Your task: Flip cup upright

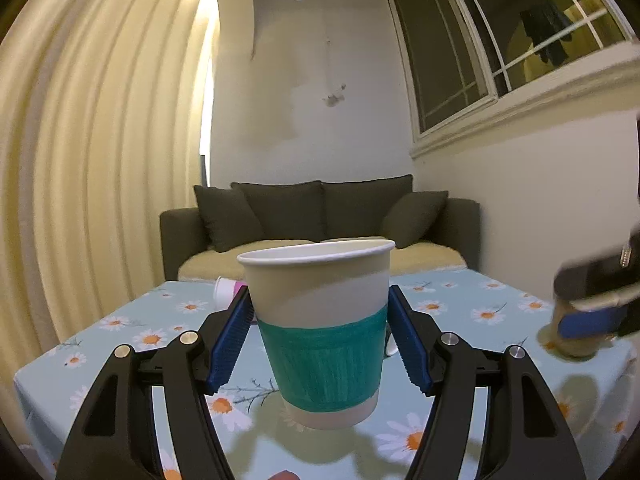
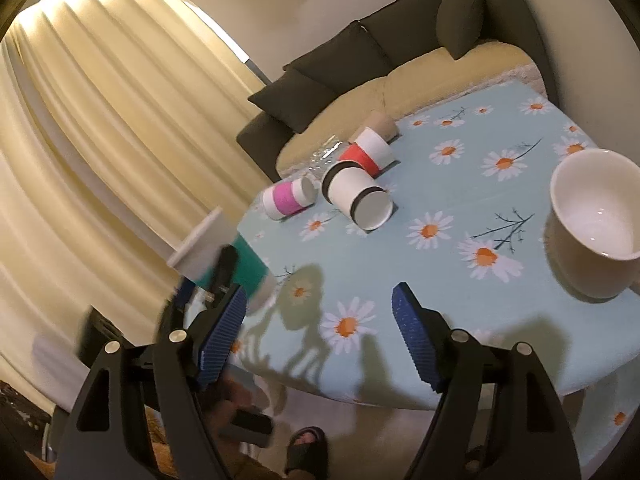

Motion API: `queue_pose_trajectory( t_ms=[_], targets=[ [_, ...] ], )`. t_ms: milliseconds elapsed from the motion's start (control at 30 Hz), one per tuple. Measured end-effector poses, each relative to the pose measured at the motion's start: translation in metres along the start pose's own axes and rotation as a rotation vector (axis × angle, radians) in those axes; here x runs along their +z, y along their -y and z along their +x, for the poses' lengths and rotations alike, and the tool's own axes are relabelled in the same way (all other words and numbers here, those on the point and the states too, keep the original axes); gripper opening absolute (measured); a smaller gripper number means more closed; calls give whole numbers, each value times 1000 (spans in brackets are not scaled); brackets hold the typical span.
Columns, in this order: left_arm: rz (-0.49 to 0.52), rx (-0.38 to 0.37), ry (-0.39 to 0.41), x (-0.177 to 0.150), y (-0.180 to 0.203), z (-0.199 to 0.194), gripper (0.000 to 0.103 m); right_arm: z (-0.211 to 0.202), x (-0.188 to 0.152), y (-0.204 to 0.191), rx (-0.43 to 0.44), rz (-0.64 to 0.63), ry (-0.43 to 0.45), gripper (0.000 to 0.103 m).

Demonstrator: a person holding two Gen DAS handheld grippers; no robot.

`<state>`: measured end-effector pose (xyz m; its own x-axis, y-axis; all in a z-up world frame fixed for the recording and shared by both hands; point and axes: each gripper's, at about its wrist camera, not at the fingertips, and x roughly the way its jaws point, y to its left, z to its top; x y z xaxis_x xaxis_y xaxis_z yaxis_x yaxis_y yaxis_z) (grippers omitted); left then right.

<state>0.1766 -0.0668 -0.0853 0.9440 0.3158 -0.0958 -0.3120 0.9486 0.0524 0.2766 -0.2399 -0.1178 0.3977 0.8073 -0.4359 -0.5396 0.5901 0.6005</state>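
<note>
A paper cup with a teal band (image 1: 320, 332) is held upright, mouth up, between the blue pads of my left gripper (image 1: 320, 336), a little above the flowered tablecloth (image 1: 120, 320). The same cup (image 2: 224, 256) shows blurred at the left of the right wrist view, with the left gripper around it. My right gripper (image 2: 320, 336) is open and empty above the table's near edge. It also shows, blurred, at the right edge of the left wrist view (image 1: 592, 304).
Several paper cups lie on their sides at the far end: a pink-banded one (image 2: 288, 198), a black-banded one (image 2: 358, 196), a red-banded one (image 2: 370, 152), a plain tan one (image 2: 380, 124). A white upright cup (image 2: 592, 224) stands right. A dark sofa (image 1: 320, 220) is behind the table.
</note>
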Motion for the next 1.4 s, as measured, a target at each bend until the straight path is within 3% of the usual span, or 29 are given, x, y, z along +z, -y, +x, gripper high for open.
queue_pose_trajectory(
  t_ms=[300,500,800,867,933,1133,1400],
  targets=[
    [44,10,20,-38,16,9,65,14,-4,4,-43,0,-43,75],
    [40,16,-19,-58,12,12,66,20,-3,5,-49,-2,-49,75],
    [36,18,-33,-62,12,9,67,22,-4,1,-47,-24,-56,75],
    [32,17,-35,-61,11,8,80,21,-4,2,-46,-20,-52,75],
    [24,9,-44,-59,10,8,84,22,-3,2,-46,-15,-52,75],
    [19,1,-44,-49,7,0,85,19,-2,2,-34,-17,-35,75],
    [-1,-40,-87,-6,-7,-29,85,5,4,-1,5,-5,23,81]
  ],
)
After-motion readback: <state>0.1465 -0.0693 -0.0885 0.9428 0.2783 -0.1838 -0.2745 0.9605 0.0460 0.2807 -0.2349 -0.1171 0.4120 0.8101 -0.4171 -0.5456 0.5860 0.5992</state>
